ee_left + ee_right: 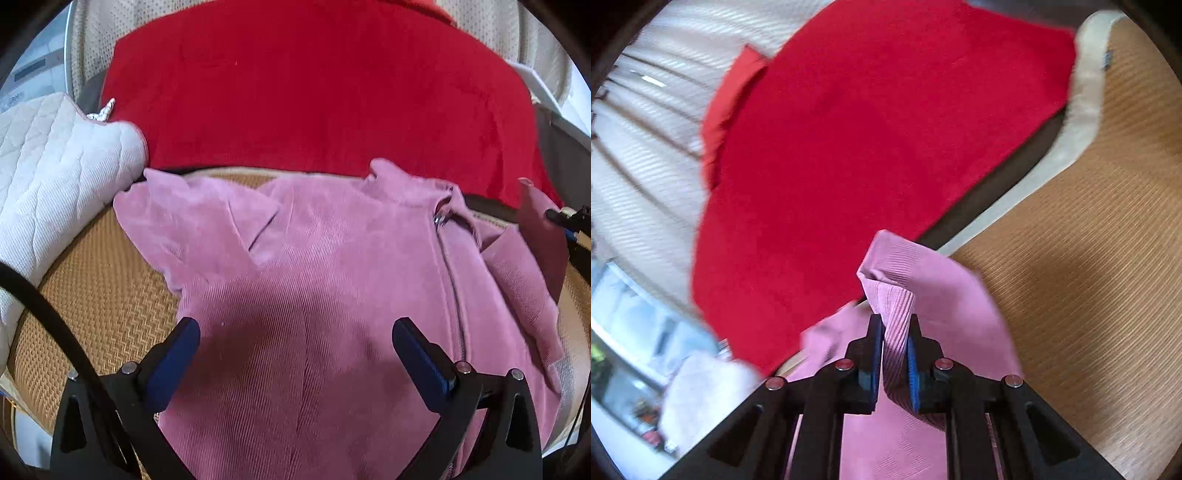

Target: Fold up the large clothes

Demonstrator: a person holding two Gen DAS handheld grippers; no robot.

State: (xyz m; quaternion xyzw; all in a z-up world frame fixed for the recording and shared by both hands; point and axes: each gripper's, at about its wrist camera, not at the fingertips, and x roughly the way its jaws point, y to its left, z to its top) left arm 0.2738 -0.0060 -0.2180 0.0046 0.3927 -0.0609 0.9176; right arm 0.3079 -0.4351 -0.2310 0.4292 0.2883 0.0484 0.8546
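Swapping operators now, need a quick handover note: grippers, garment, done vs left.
Left hand-held gripper: open, over the pink corduroy jacket's body, gripping nothing.
Right hand-held gripper: shut on a fold of the jacket's edge, lifted off the woven mat.
Jacket lies on the mat, zipper side up; red cloth behind it.
Done: right-side edge picked up.
Left: all folds, as far as I can tell.

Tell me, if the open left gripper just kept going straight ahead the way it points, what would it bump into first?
Most likely the pink jacket spread right before the left gripper; the red cloth lies beyond it. Depth is hard to judge here.
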